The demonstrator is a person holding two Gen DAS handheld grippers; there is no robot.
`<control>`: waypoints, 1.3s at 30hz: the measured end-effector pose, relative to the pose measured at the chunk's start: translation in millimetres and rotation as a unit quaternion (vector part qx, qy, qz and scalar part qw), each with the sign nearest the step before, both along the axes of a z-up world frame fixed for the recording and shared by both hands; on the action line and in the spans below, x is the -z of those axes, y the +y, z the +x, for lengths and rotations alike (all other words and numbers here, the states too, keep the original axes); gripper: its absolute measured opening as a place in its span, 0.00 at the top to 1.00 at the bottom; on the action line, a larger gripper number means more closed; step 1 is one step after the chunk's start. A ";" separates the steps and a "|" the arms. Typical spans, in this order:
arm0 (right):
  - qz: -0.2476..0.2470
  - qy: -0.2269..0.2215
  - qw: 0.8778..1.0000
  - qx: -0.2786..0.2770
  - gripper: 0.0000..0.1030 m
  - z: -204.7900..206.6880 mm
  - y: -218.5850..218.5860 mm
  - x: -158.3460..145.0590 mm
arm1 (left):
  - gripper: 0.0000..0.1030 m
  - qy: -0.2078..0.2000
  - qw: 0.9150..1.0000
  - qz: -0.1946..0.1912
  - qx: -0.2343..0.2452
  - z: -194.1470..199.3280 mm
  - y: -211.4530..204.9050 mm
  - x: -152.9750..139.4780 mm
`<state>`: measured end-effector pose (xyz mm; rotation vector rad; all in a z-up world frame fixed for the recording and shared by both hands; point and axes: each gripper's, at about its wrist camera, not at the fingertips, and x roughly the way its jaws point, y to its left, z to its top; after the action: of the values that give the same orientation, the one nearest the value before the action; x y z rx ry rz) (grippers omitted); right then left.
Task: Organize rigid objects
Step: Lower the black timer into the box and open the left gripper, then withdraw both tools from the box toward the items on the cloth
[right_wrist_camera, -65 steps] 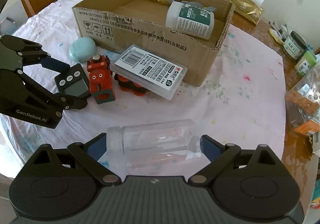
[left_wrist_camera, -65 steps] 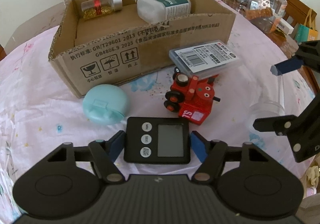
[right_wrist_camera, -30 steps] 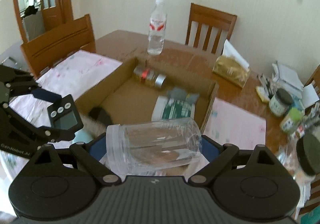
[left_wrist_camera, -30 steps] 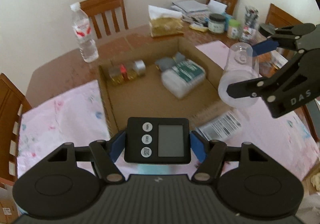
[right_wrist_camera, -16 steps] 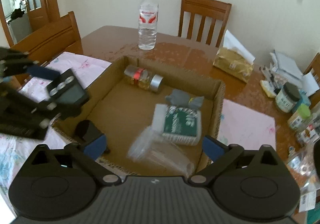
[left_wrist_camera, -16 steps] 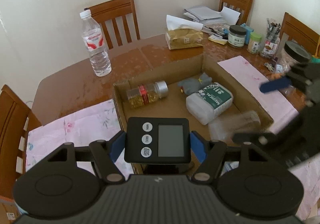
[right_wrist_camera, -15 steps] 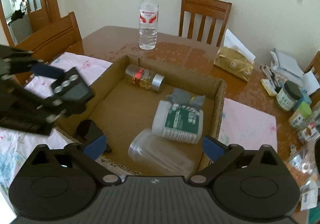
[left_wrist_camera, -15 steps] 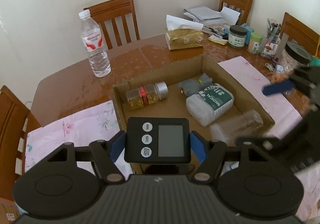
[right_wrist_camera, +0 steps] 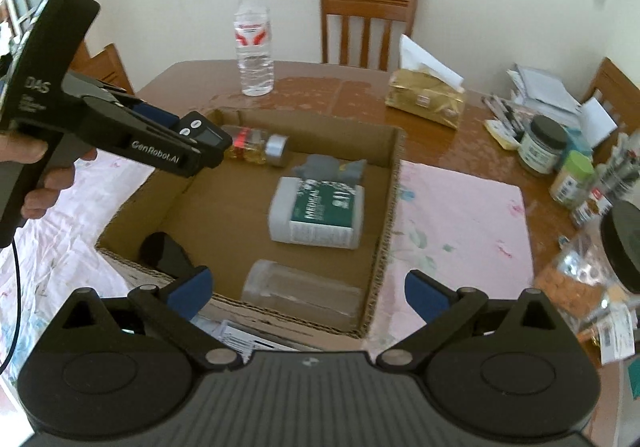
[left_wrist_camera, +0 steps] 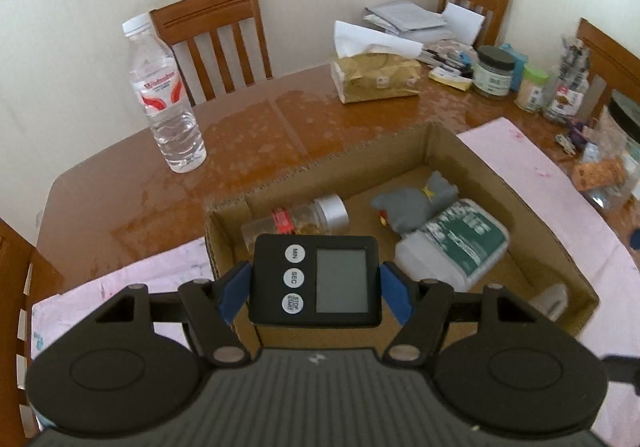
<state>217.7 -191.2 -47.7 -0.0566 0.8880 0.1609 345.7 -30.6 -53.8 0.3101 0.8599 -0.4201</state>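
Released a moment ago, the clear jar (right_wrist_camera: pixel 304 293) now lies on its side on the floor of the cardboard box (right_wrist_camera: pixel 390 215), tucked against the near wall toward the right corner. Above that wall the right gripper (right_wrist_camera: pixel 306 287) stands with its jaws spread as wide as they go and nothing between them.

Over the box's left part, the left gripper (left_wrist_camera: pixel 314 285) has carried the black timer (left_wrist_camera: pixel 314 281) in from the cloth; its jaws are easing apart with the timer between the blue pads, and in the left wrist view slim gaps show at both sides. A hand (right_wrist_camera: pixel 44 183) grips its handle at the left.

Bare floor fills the box's left and middle. Farther in, the white medical bottle (right_wrist_camera: pixel 320 211) lies on its side near the right wall, a grey toy (right_wrist_camera: pixel 330 167) touching its far end, and a small silver-capped jar (right_wrist_camera: pixel 260 147) rests along the far wall. Beyond the far rim, a water bottle (right_wrist_camera: pixel 254 43) stands well apart on the wooden table (right_wrist_camera: pixel 340 83).
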 end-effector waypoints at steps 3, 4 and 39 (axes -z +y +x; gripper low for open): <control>-0.002 0.001 1.000 0.010 0.00 -2.5 -4.8 0.4 | 0.08 -0.016 1.000 -0.005 -0.010 3.3 1.0 -3.6; -0.003 0.002 1.000 0.012 0.00 -2.6 -5.9 0.7 | 0.07 -0.023 1.000 -0.005 -0.013 3.3 1.4 -5.3; -0.032 0.051 0.998 0.002 0.00 -35.9 24.2 65.8 | 0.04 0.006 0.990 0.020 -0.141 -147.8 60.2 41.6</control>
<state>181.8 -167.1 -113.5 -0.1070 0.9945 0.1334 197.9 29.6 -95.4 0.2184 0.9105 -0.1410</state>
